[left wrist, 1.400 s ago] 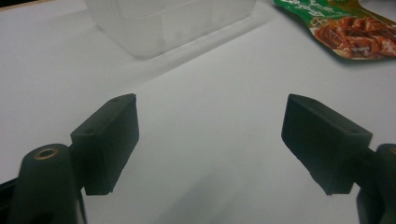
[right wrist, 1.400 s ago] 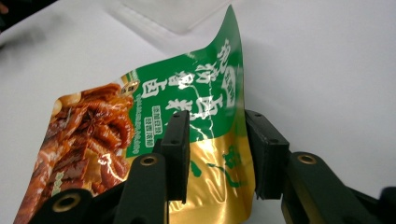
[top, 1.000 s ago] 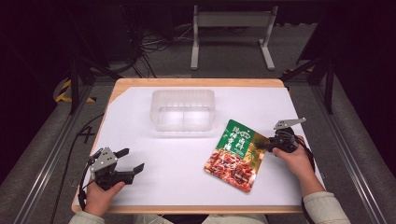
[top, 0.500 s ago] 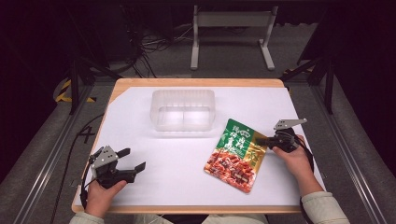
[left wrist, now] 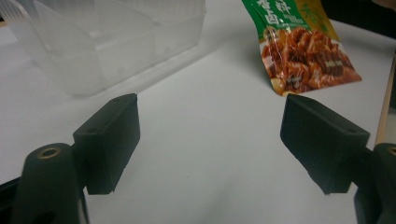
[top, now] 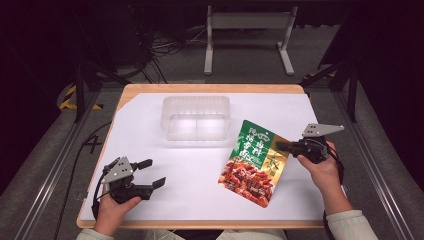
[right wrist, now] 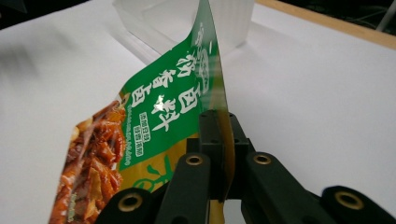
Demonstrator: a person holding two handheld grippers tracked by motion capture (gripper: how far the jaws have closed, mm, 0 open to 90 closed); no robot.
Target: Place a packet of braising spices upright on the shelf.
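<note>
A green and red snack pouch (top: 254, 160) hangs tilted over the white table at the right, its lower corner near the surface. My right gripper (top: 281, 146) is shut on the pouch's right edge; in the right gripper view the pouch (right wrist: 154, 126) rises edge-on from between the closed jaws of the gripper (right wrist: 223, 140). My left gripper (top: 152, 173) rests low at the front left, its jaws wide and just closing a little with nothing between them. The left gripper view looks between its fingertips (left wrist: 112, 135) toward the pouch (left wrist: 303, 56) and a clear plastic container (left wrist: 107, 42).
The clear plastic container (top: 196, 118) stands at the back middle of the white sheet (top: 190, 170) covering the wooden table (top: 210, 88). Dark floor, cables and a metal stand (top: 247, 30) lie beyond the far edge.
The right gripper has closed on the pouch's edge and lifted it, so the pouch now tilts up off the table. The left gripper has hardly moved.
</note>
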